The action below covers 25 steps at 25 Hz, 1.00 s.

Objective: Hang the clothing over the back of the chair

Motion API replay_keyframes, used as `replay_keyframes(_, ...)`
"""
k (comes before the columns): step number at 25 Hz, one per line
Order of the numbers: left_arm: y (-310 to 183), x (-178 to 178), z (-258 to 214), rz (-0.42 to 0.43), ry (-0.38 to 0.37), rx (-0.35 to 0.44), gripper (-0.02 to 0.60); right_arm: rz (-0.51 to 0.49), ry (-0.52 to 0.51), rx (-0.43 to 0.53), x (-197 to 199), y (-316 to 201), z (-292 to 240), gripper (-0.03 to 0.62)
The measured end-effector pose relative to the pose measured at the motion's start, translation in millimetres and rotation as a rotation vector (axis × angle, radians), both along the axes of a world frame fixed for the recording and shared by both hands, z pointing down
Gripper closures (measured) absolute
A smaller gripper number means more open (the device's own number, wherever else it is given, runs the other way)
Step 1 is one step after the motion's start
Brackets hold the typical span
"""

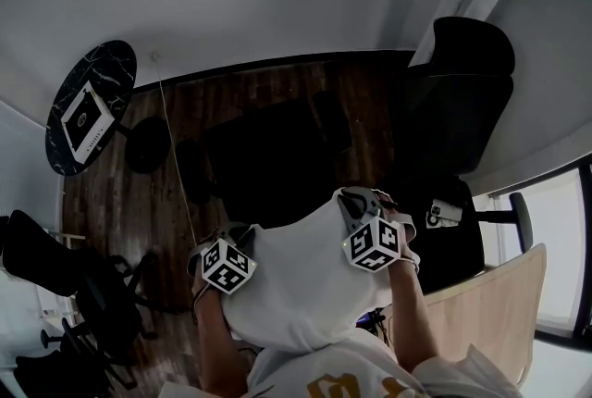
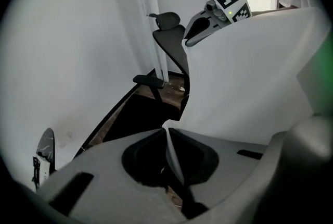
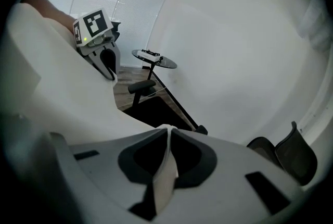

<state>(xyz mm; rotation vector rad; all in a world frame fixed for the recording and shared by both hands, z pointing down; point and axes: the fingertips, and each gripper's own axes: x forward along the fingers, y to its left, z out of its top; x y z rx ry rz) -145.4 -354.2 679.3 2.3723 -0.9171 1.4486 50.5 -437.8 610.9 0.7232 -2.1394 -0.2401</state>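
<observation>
A white piece of clothing (image 1: 305, 290) hangs stretched between my two grippers, close in front of the person. My left gripper (image 1: 242, 237) is shut on its left top edge, and a thin fold of cloth (image 2: 250, 77) runs between the closed jaws (image 2: 167, 132). My right gripper (image 1: 357, 202) is shut on the right top edge, with a strip of cloth (image 3: 52, 87) pinched at its jaws (image 3: 169, 130). Just beyond and below the garment stands a dark chair (image 1: 273, 155); its armrest (image 3: 141, 86) shows in the right gripper view. The chair's details are lost in shadow.
A second black chair with a headrest (image 1: 462, 91) stands at the right by the wall. A round black marble table (image 1: 92, 105) holding a paper sits at the far left. Black office chairs (image 1: 65, 271) crowd the lower left. A pale wooden panel (image 1: 490, 313) is at the lower right.
</observation>
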Motion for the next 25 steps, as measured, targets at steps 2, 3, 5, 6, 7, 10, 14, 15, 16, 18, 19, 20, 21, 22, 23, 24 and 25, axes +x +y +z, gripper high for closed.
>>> replay_keyframes(2,2.9,1.4,2.9,-0.007,0.015,-0.023,0.549,-0.007,0.006,-0.031,-0.6,2.0,4.6,0.56)
replay_keyframes(3,3.8,2.0,3.9,-0.005,0.014,-0.026,0.513,-0.01,0.008,-0.051,-0.8,3.0,7.1,0.556)
replay_keyframes(5,3.8,2.5,4.4,0.003,0.002,-0.014,0.492,-0.009,0.012,-0.082,0.1,4.2,10.4,0.526)
replay_keyframes(6,3.8,1.8,3.9,0.0,0.004,-0.01,0.491,-0.005,0.01,-0.087,0.6,4.3,10.3,0.52)
replay_keyframes(7,4.0,0.5,2.9,-0.008,0.014,-0.012,0.485,0.003,0.004,-0.086,1.2,3.9,8.6,0.519)
replay_keyframes(10,2.8,-8.0,-3.0,-0.055,0.054,-0.008,0.428,0.033,-0.022,-0.079,5.6,3.4,0.5,0.519)
replay_keyframes(14,-1.2,-25.5,-14.9,-0.121,0.045,0.038,0.409,0.063,-0.022,-0.088,16.0,8.1,-2.8,0.486)
replay_keyframes(15,-1.7,-27.8,-18.4,-0.139,0.054,0.045,0.394,0.071,-0.021,-0.09,18.8,9.0,-3.4,0.463)
replay_keyframes(16,-1.7,-28.9,-21.8,-0.156,0.068,0.048,0.394,0.08,-0.024,-0.094,21.7,9.7,-4.6,0.456)
replay_keyframes(18,-0.4,-29.4,-29.6,-0.179,0.096,0.058,0.394,0.099,-0.042,-0.115,27.8,12.1,-7.8,0.454)
replay_keyframes(19,0.9,-29.5,-34.0,-0.187,0.108,0.064,0.394,0.109,-0.05,-0.124,30.9,13.4,-10.0,0.448)
replay_keyframes(20,2.6,-29.8,-38.7,-0.196,0.121,0.066,0.399,0.12,-0.056,-0.125,34.2,14.2,-13.1,0.448)
replay_keyframes(21,4.5,-30.3,-43.6,-0.206,0.133,0.066,0.4,0.13,-0.06,-0.118,37.5,15.1,-17.1,0.45)
replay_keyframes(22,6.7,-31.2,-48.6,-0.217,0.137,0.066,0.41,0.14,-0.066,-0.109,40.8,16.4,-21.8,0.45)
replay_keyframes(23,9.1,-32.6,-53.6,-0.227,0.134,0.072,0.439,0.15,-0.076,-0.102,43.8,18.2,-27.0,0.454)
replay_keyframes(24,11.5,-34.6,-58.7,-0.237,0.128,0.083,0.482,0.156,-0.091,-0.099,45.6,20.7,-32.3,0.459)
replay_keyframes(25,13.7,-37.3,-64.0,-0.249,0.126,0.095,0.52,0.158,-0.112,-0.101,45.8,23.6,-37.9,0.464)
